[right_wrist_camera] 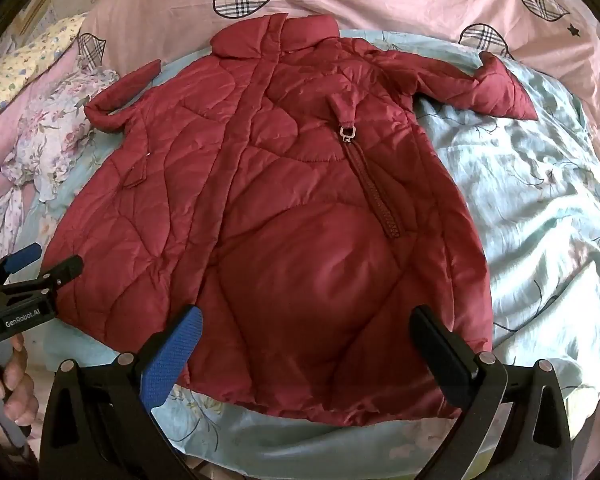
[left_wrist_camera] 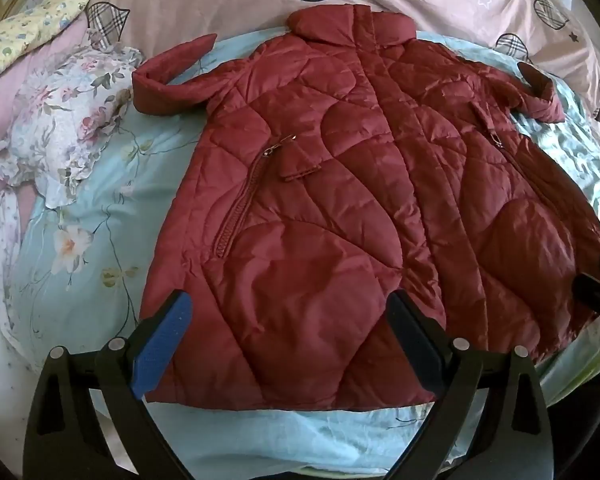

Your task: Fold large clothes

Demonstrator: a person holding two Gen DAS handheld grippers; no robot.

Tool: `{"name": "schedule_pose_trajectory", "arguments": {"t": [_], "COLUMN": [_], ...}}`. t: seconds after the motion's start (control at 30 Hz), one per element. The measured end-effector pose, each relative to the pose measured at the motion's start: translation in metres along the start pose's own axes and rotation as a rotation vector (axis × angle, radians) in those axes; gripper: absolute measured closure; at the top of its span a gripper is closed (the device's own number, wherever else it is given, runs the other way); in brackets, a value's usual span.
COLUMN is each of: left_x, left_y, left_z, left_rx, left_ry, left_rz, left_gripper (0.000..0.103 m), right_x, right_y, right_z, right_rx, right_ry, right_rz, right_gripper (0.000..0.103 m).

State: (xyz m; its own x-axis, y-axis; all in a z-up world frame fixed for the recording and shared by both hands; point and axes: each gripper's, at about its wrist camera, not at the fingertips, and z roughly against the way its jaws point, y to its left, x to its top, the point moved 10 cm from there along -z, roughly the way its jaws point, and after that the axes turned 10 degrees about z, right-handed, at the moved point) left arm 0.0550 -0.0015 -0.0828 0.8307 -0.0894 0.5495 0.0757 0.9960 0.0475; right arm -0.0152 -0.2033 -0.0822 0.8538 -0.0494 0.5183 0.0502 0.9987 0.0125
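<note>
A dark red quilted coat (left_wrist_camera: 340, 184) lies front up on a light blue floral sheet (left_wrist_camera: 100, 200), collar away from me and short sleeves spread to either side. My left gripper (left_wrist_camera: 288, 320) is open above the coat's near left hem, blue pad on the left, nothing between its fingers. In the right wrist view the coat (right_wrist_camera: 292, 208) fills the middle. My right gripper (right_wrist_camera: 308, 340) is open above the near right hem and holds nothing. The left gripper (right_wrist_camera: 46, 262) shows at that view's left edge, held by a hand (right_wrist_camera: 12, 384). Part of the right gripper (left_wrist_camera: 596, 288) is visible in the left view.
A pink duvet (right_wrist_camera: 380, 4) with plaid hearts lies bunched beyond the collar. A flowered pillow (left_wrist_camera: 72, 120) and a yellow flowered one (left_wrist_camera: 28, 36) sit to the left. Blue sheet (right_wrist_camera: 540, 208) stretches to the coat's right and along the near edge.
</note>
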Motion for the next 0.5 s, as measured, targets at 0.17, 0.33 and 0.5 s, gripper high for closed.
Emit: {"name": "schedule_pose_trajectory", "arguments": {"t": [0.17,0.33,0.5], "left_x": [-0.0009,0.0001,0.0027], "left_y": [-0.0004,-0.0044,-0.0037], "left_z": [0.0002,0.0029,0.0017], "left_rx": [0.003,0.007,0.006], "left_ry": [0.005,-0.001,-0.014], "left_rz": [0.005,0.003,0.004], "left_gripper": [0.005,0.005,0.005], "right_x": [-0.0001,-0.0003,0.0023], "right_y": [0.0003,0.0015,0.0033], "right_z": [0.0028,0.0012,0.0023], "right_rx": [0.003,0.006,0.011], "right_ry": [-0.004,-0.012,-0.020], "right_rz": [0.001,-0.006,-0.008], "right_gripper": [0.000,0.000,0.000]}}
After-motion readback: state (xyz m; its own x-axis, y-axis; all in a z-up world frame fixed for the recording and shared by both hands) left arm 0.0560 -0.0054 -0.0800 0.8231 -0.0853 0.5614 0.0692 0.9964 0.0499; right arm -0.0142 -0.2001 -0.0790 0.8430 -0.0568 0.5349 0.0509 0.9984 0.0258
